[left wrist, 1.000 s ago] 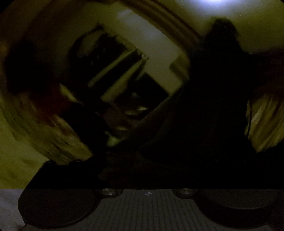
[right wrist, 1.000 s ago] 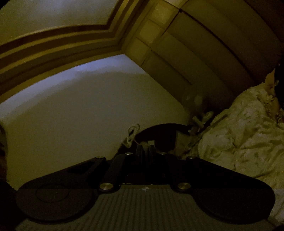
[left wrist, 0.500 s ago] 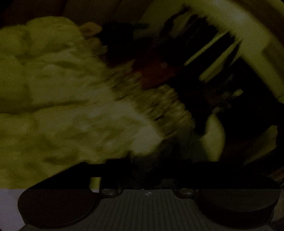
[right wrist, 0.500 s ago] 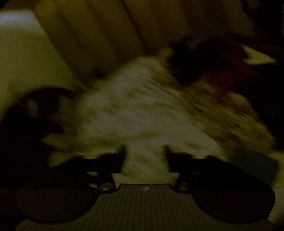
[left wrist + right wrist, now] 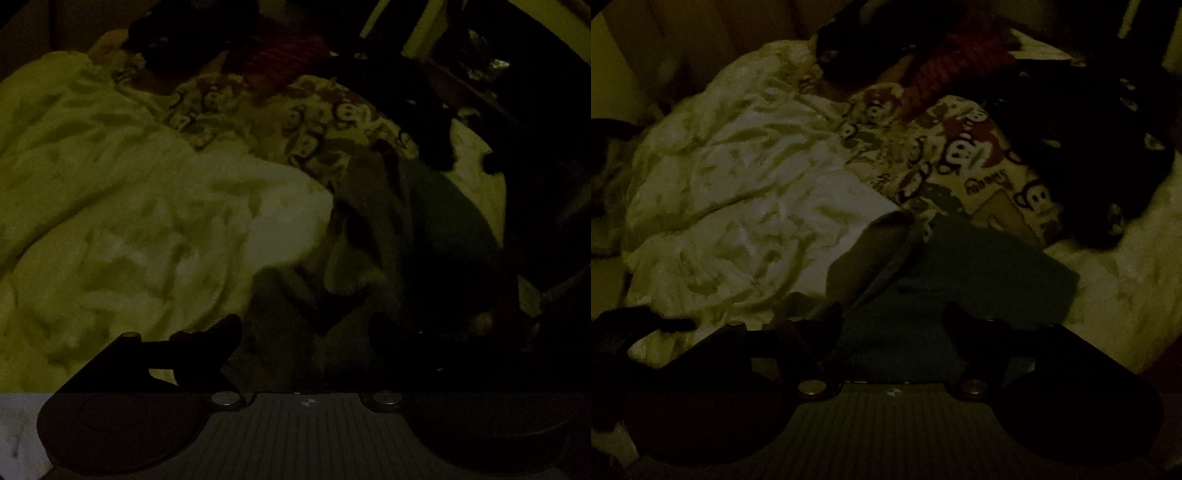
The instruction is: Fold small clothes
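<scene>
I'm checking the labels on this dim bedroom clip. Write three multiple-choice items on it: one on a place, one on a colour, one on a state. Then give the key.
1. Where does the dark teal garment lie in the right wrist view?
A. just ahead of the right gripper, on the pale bedding
B. hanging on the wall
C. on top of the red knit item

2. What is the ground colour of the monkey-print cloth?
A. solid black
B. cream, with red and dark figures
C. bright blue

3. How does the left gripper stand?
A. shut on the garment
B. out of view
C. open, fingers apart

Key: 1 A, the teal cloth fills the gap between the fingers. 2 B, pale ground shows between the monkey faces. 3 C, cloth shows between the separated fingertips.
</scene>
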Demonstrator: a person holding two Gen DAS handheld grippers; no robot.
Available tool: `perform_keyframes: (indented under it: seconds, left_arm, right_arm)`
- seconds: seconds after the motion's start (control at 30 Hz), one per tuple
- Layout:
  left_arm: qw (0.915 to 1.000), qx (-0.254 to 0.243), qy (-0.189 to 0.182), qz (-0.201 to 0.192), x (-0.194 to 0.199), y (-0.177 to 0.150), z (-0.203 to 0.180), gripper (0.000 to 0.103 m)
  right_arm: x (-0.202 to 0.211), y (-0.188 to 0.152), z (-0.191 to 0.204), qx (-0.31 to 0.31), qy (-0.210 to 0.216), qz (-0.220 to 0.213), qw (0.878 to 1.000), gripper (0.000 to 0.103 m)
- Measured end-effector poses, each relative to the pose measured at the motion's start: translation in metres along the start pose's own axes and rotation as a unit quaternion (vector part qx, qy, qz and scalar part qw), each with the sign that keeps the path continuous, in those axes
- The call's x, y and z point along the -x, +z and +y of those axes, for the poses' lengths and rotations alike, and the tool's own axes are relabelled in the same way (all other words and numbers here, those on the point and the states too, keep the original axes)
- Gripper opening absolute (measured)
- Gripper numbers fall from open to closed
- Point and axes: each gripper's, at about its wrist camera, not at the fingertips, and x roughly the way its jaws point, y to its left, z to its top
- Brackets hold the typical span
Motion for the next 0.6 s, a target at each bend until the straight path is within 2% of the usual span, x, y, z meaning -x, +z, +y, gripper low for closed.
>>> perform_keyframes:
  seconds: [0.07,0.13,0.2,0.23,0.27,0.37,0.43,0.5,0.53,0.6]
  left_arm:
    - [0.9996,0.02,-0.019,0.001,-0.003,0.01,0.007,0.103]
    - [0.9975,0.029,-0.064,-0.01,0.003,0.014,0.014,0.103]
    - [0.9956,0.015,-0.092,-0.005,0.002,0.017,0.01,0.103]
    - [0.9955,-0.001,-0.094,0.009,-0.002,0.018,0.003,0.103]
    - [0.995,-0.02,-0.095,0.026,-0.008,0.018,-0.006,0.103]
    - [0.9895,-0.076,-0.091,0.083,-0.036,0.012,-0.04,0.103]
    - [0.9877,-0.1,-0.067,0.1,-0.052,0.004,-0.056,0.103]
    - [0.9883,-0.102,-0.039,0.106,-0.063,-0.003,-0.063,0.102]
    - [0.9886,-0.092,-0.033,0.114,-0.066,-0.005,-0.063,0.086]
    - [0.991,-0.068,-0.036,0.109,-0.061,-0.007,-0.058,0.084]
  right_arm:
    - [0.014,0.002,-0.003,0.019,0.048,-0.004,0.999,0.067]
    - [0.028,0.003,-0.014,0.046,0.087,-0.004,0.995,0.067]
    - [0.039,0.006,-0.031,0.067,0.102,0.002,0.993,0.069]
    - [0.042,0.008,-0.037,0.083,0.09,0.006,0.992,0.072]
    - [0.041,0.01,-0.041,0.102,0.074,0.01,0.992,0.077]
    - [0.026,0.021,-0.051,0.111,0.073,0.015,0.991,0.077]
    - [0.009,0.03,-0.045,0.127,0.082,0.014,0.988,0.077]
    - [-0.016,0.04,-0.033,0.151,0.084,0.014,0.985,0.077]
    - [-0.031,0.046,-0.026,0.165,0.08,0.018,0.983,0.076]
    - [-0.058,0.058,-0.012,0.195,0.073,0.027,0.978,0.075]
